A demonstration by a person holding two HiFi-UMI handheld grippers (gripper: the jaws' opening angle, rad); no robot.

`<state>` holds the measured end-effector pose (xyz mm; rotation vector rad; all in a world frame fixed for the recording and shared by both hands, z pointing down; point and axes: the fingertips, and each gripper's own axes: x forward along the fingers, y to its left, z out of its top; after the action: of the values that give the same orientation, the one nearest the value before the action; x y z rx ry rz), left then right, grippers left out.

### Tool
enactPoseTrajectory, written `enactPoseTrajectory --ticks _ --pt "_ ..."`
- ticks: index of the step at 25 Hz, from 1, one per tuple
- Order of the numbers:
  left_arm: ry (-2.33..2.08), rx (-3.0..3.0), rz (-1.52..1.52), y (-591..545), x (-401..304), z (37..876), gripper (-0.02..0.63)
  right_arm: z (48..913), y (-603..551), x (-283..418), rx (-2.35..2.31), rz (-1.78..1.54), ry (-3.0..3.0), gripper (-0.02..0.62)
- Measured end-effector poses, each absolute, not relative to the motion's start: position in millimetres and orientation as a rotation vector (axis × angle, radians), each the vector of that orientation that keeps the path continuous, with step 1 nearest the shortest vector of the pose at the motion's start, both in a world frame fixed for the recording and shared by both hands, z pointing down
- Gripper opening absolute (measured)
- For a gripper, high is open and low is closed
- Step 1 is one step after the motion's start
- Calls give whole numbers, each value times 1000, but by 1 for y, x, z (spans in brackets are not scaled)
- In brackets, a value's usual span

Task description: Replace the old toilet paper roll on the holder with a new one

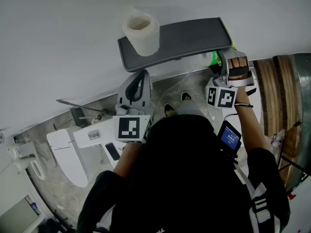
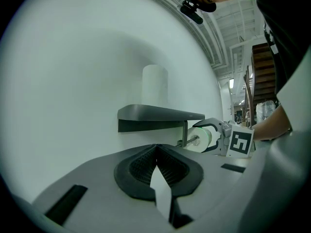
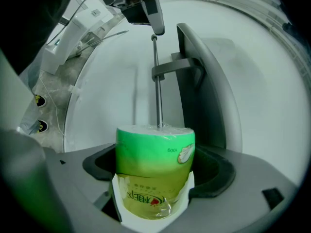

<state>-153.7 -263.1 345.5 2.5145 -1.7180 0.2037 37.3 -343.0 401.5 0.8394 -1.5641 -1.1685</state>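
Right gripper has its jaws spread wide and clamped on the new green-wrapped roll, lower middle of its view, with the holder's rod meeting the centre of the roll's far end. Left gripper is pinched closed on nothing, sitting below the grey holder shelf. There's also a bare white roll standing on the shelf's left end, top middle of the head view.

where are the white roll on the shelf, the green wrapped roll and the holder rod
white roll (image 1: pixel 142 37): head view, on its side wall
green wrapped roll (image 3: pixel 154 149): right gripper view, on its green side, between the jaws
holder rod (image 3: pixel 158 101): right gripper view, on the middle of its length
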Motion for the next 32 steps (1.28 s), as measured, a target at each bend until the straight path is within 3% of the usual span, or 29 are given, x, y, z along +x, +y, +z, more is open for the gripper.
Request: enactPoseTrajectory --ticks 32 --pt "-1706 2547 166 -256 -158 345 21 405 -318 -41 730 -1206 -1585 428"
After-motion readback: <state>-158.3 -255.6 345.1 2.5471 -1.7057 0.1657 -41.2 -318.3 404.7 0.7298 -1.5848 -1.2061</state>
